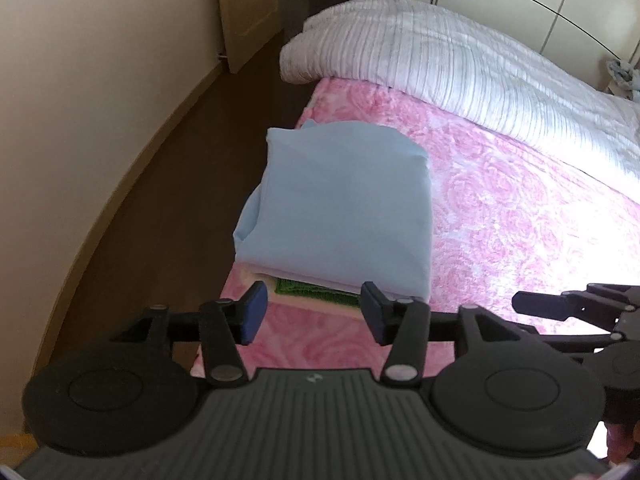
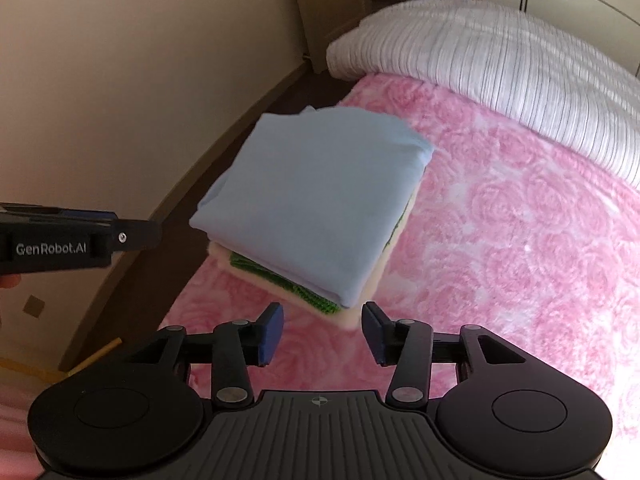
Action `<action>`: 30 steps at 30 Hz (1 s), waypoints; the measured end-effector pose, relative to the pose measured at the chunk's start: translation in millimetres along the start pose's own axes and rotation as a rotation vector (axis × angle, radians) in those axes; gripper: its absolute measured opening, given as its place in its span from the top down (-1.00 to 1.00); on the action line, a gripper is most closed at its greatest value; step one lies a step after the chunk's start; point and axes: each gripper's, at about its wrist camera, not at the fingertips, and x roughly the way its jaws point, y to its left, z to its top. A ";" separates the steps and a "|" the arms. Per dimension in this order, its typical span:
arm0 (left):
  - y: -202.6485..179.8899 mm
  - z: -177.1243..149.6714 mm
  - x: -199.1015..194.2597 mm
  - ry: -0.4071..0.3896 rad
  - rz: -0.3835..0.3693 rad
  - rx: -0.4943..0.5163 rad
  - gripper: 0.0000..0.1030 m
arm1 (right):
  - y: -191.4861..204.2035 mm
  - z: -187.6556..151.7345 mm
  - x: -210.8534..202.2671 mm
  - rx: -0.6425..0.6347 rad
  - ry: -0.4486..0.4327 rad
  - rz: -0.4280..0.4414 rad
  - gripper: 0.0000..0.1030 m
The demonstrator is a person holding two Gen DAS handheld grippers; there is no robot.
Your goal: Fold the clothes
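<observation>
Pink floral bed [image 1: 500, 208], striped white quilt [image 1: 460, 60] at far end, folded pale blue garment [image 1: 340, 208] stacked on green and cream pieces at left edge, left gripper [image 1: 314, 312] and right gripper [image 2: 322, 334] fingers wide, empty, clear of stack

The right gripper [image 2: 322, 332] hangs above a pink rose-patterned blanket [image 2: 500, 248], its blue-padded jaws apart with nothing between them. Just beyond lies a folded light blue garment [image 2: 316, 204], stacked on a green cloth [image 2: 320, 300] and a cream layer [image 2: 352, 318]. The left gripper [image 2: 76, 240] enters from the left edge. A striped white duvet [image 2: 500, 68] lies farther back.
</observation>
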 end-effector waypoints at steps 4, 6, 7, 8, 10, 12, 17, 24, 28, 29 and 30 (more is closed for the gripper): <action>-11.9 -5.5 -12.6 -0.021 0.024 -0.017 0.03 | -0.9 -1.6 -16.0 -0.036 -0.014 -0.006 0.03; -18.4 -8.1 -17.7 -0.033 0.036 -0.036 -0.02 | -3.6 -3.1 -23.0 -0.051 -0.027 -0.006 0.02; -23.2 -9.9 -21.5 -0.042 0.042 -0.051 -0.03 | -6.1 -4.0 -26.9 -0.058 -0.033 -0.005 0.01; -28.0 -11.8 -25.3 -0.052 0.048 -0.067 -0.07 | -9.4 -4.9 -30.7 -0.064 -0.038 -0.006 0.01; -36.3 -15.0 -31.9 -0.083 0.054 -0.113 -0.20 | -17.1 -6.7 -38.4 -0.076 -0.047 -0.011 0.00; -44.9 -18.4 -37.9 -0.110 0.055 -0.170 -0.30 | -27.6 -9.1 -46.8 -0.093 -0.059 -0.012 -0.01; -70.9 -28.3 -54.2 -0.119 0.056 -0.295 -0.31 | -57.3 -16.8 -67.6 -0.113 -0.091 0.007 -0.02; -111.4 -51.1 -74.5 -0.159 0.099 -0.316 -0.28 | -98.6 -24.5 -93.6 -0.127 -0.111 0.089 -0.02; -140.8 -62.9 -81.3 -0.144 0.216 -0.271 -0.26 | -113.2 -30.0 -104.8 -0.162 -0.110 0.103 -0.02; -147.5 -66.3 -82.8 -0.142 0.238 -0.268 -0.26 | -116.5 -32.2 -107.2 -0.168 -0.106 0.109 -0.02; -152.8 -70.8 -84.9 -0.135 0.250 -0.281 -0.26 | -119.1 -34.8 -109.4 -0.175 -0.103 0.116 -0.02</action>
